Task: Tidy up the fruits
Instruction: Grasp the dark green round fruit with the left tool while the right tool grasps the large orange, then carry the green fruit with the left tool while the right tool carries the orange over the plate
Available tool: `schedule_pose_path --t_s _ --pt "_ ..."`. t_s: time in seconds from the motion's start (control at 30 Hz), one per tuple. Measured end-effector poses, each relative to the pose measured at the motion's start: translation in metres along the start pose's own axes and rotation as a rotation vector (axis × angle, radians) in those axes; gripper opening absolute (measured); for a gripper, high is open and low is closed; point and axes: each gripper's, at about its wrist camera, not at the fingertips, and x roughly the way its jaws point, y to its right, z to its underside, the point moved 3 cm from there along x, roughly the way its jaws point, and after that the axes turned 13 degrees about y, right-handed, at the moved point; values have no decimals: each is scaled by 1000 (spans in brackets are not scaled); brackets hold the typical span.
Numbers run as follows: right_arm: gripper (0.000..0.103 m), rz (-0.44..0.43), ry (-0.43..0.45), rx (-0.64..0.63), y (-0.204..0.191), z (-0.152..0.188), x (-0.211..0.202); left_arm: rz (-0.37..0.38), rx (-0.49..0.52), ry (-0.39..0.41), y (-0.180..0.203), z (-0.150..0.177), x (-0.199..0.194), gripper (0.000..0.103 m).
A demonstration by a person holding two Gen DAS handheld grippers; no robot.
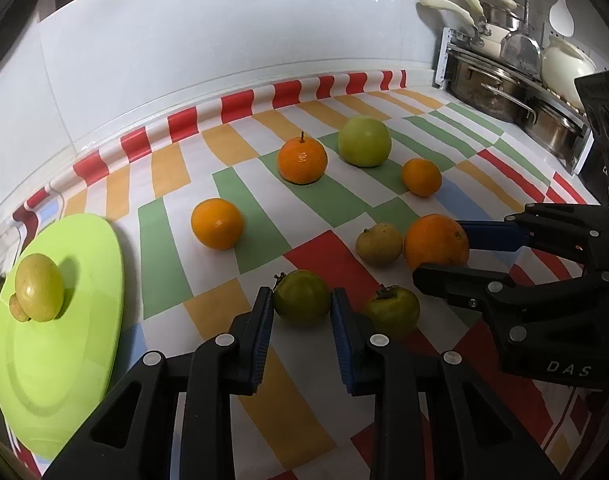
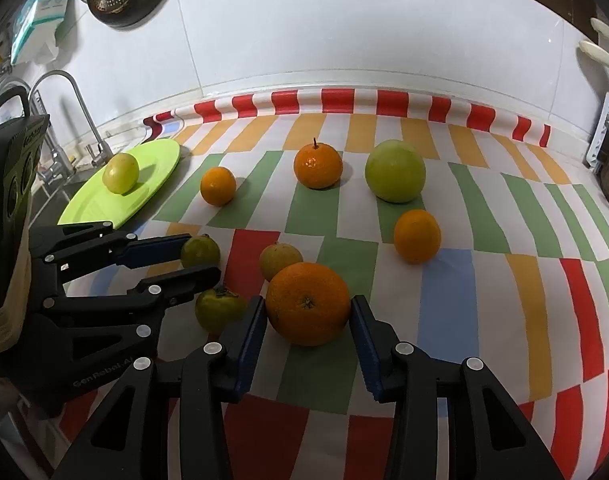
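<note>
The left gripper [image 1: 302,312] is clenched on a green persimmon [image 1: 301,298], its blue pads pressing either flank of the fruit, which sits on the striped desk [image 1: 264,400]. The right gripper [image 2: 309,320] straddles a big orange [image 2: 307,303]; its pads touch or nearly touch the peel on both sides, and the jaws look closed on it, though how firm the hold is cannot be told. Both fruits appear to rest on the desk, not yet lifted.

A lime plate [image 1: 56,360] lies at the left end of the desk and already carries a yellow-green fruit [image 1: 39,287] near its far rim. A second persimmon [image 1: 392,310] sits just beside the held one, and a brownish fruit [image 1: 378,245] rests close against the big orange.

The step in hand looks like securing both fruits for lifting, probably toward the plate. To do it well, each pad pair should sit across the widest part of its fruit, since round skins slip out of a high or low pinch. The lift should go straight up first, so the neighbours are not nudged into rolling. The persimmon probably needs only light pressure. On the plate, the open near area is the safer landing spot, away from the fruit already there.
</note>
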Motion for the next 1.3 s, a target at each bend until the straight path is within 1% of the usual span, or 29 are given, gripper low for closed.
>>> schedule_pose_path --t_s 0.3,0.37,0.7,0.87,0.97,1.3 --pt "43 7 30 3 0 -4 -14 -30 -32 28 0 -5 -21 29" --pt "43 7 40 2 -2 -6 -19 -27 -45 37 0 -6 -28 29" --pt "43 -5 99 -12 -18 -16 -48 -68 -80 109 1 -13 -74 29" --pt "43 -15 132 -22 -30 -19 -65 -106 -103 143 -3 -13 -98 29" --pt "43 -24 148 -30 -38 -21 -74 -144 -116 159 -7 -12 -112 29" --pt "43 -72 206 -66 -68 -30 -98 -215 -145 206 -21 -7 -157 29"
